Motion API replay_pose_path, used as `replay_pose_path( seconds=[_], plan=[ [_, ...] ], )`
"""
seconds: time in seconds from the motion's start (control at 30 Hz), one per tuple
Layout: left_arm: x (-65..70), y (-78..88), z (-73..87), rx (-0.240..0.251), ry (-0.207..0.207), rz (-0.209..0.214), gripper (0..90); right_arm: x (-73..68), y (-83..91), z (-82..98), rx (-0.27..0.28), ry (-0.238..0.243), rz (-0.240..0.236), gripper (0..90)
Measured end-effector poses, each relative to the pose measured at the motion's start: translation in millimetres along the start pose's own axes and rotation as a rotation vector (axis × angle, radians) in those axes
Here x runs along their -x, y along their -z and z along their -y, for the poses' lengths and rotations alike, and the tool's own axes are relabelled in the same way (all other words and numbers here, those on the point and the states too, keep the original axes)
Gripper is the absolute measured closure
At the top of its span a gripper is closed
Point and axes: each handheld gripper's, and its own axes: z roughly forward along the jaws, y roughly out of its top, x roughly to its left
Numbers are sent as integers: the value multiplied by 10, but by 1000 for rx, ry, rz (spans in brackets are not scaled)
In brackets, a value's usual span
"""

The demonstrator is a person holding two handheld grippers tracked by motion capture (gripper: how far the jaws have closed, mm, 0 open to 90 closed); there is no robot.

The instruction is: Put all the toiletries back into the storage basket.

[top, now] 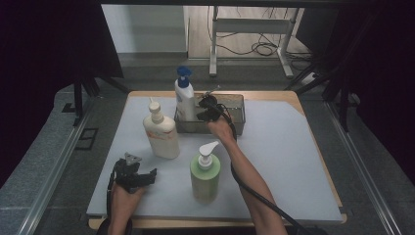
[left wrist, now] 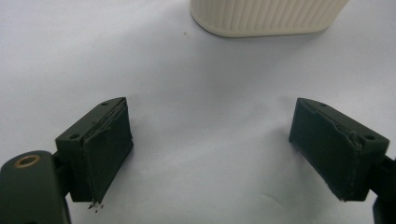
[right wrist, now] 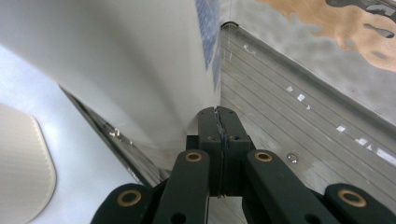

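The jaws of the left gripper (top: 139,175) stand wide apart with nothing between them, over bare table near the front left corner; in the left gripper view its pads (left wrist: 106,149) frame only white surface, with the ribbed base of the cream pump bottle with an orange label (left wrist: 266,16) ahead of them and well apart. The jaws of the right gripper (right wrist: 219,122) are pressed together with nothing seen between them.

Nearest the person, the front edge of the white-topped wooden table (top: 293,161) runs under both forearms. The left hand (top: 122,196) rests just inside that edge. Just right of it, near the front centre, stands the green pump bottle with a white pump head (top: 205,174), upright, between the two arms. The whole right half of the table is open surface out to its right edge.

Farther back, the cream bottle (top: 161,132) stands upright, left of centre. Beyond it, near the far edge, sits the clear rectangular plastic bin (top: 235,105). The white pump bottle with a blue pump top (top: 184,98) stands upright in the bin's left end. The right gripper (top: 208,107) reaches over the bin's near wall, just beside that bottle; in the right gripper view its tips sit close against the bottle's white side (right wrist: 121,65), with the bin's ribbed floor (right wrist: 289,121) open to the right.
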Motion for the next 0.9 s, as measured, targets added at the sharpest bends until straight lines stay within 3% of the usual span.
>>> replay_pose_path(
  seconds=[0.27, 0.4, 0.9],
  plan=[
    [1, 0, 0, 0, 1, 0, 125, -114, 4, -36, 8, 22, -42, 880],
    [1, 0, 0, 1, 2, 1, 125, -195, -6, -86, 12, 60, -18, 882],
    [1, -1, -1, 0, 1, 0, 124, -187, -7, -74, 31, 32, -33, 887]
  ],
)
